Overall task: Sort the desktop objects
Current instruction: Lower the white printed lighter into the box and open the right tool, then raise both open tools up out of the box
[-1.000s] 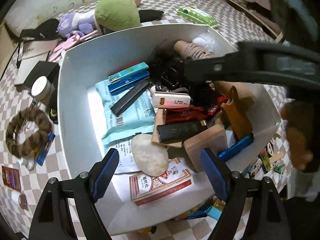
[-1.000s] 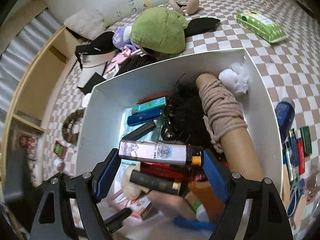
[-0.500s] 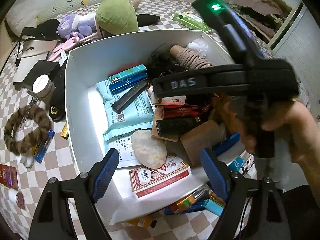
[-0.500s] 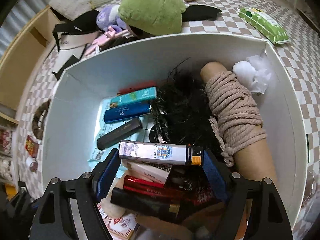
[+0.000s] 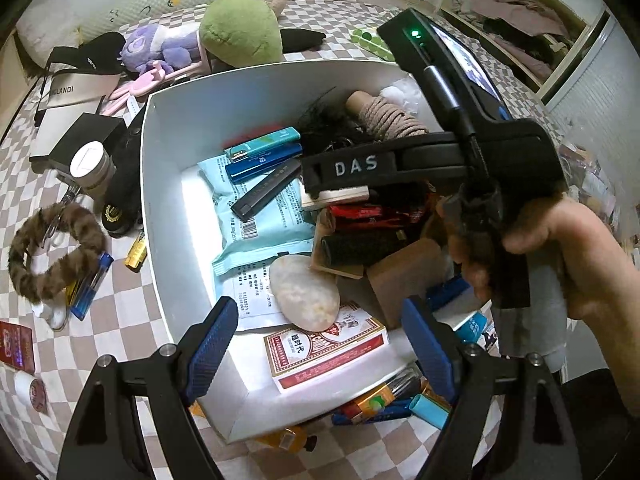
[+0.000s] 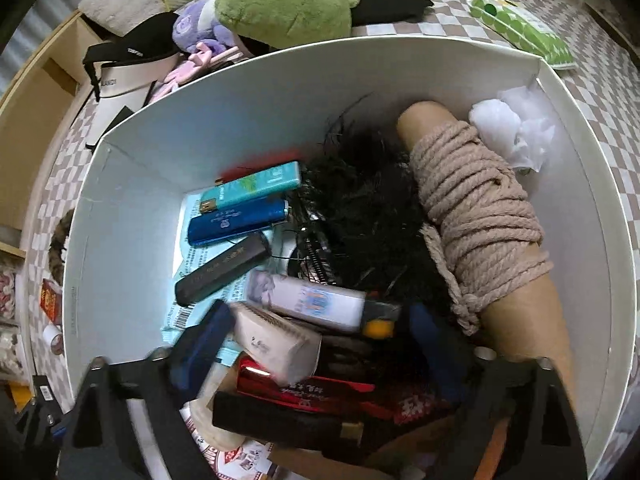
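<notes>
Your only bare floor in the white box lies along its left wall, rope spool and black feathers block the right, lighters crowd the middle.

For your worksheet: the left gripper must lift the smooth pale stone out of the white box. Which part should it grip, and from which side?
Grip the pale stone across its narrower middle, coming straight down from above. It lies flat on the paper with its top fully exposed, while the red card box crowds its near end.
</notes>
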`<state>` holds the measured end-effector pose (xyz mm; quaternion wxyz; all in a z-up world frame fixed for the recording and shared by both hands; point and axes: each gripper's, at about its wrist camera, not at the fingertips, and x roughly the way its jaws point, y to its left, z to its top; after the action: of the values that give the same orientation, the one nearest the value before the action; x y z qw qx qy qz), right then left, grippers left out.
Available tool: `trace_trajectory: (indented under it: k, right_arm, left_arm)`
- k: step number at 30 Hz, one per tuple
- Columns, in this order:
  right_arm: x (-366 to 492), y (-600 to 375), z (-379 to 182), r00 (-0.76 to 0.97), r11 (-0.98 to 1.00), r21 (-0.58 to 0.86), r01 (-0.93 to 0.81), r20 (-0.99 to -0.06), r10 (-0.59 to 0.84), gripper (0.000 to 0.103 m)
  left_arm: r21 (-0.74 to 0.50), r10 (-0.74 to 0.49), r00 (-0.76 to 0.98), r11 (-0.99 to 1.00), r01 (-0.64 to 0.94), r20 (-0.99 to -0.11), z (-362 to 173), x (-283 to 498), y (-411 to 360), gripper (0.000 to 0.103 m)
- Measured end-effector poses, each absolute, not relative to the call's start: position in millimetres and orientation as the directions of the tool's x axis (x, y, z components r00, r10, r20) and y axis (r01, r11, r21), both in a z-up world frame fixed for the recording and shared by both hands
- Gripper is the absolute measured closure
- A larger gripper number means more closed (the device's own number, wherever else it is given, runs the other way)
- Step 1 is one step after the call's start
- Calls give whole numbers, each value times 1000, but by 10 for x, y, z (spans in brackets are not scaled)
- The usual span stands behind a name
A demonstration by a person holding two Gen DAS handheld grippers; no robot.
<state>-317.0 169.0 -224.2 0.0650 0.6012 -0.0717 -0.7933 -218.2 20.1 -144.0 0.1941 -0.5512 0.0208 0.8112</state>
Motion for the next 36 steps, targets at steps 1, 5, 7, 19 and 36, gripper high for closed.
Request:
trace_trajectory:
  k: [1,5,7,19,36]
  right_arm:
    - [-3166,1708,-2226,-278,-980,197,13,-941,-192,7]
    - [-3142,1778,-2154,-301,-978,207,-1,-933,-197,7]
    - [-3137,1798,-2111,-312,-977,214,-2,-928,-203,6]
    - [-2875,1966,-1663,-441,-982,181,53,-878,-185,0]
    - [-2466,2253,-1134,-532,-972,218,85,-815,-229,0]
  left_arm:
    - [-180,292,-318,-924,-338,-902,-1440,-2183,201,19]
    - [-181,295,-323,-923,-339,-899,-1419,-2179,210,19]
    - [-181,297,-327,-923,-341,-897,-1401,-2173,217,19]
    - [-135,261,-386,-936,-324,-885,-1243,-2061,202,10]
    - [-118,235,-515,-961,-250,-824,-863,-1865,79,0]
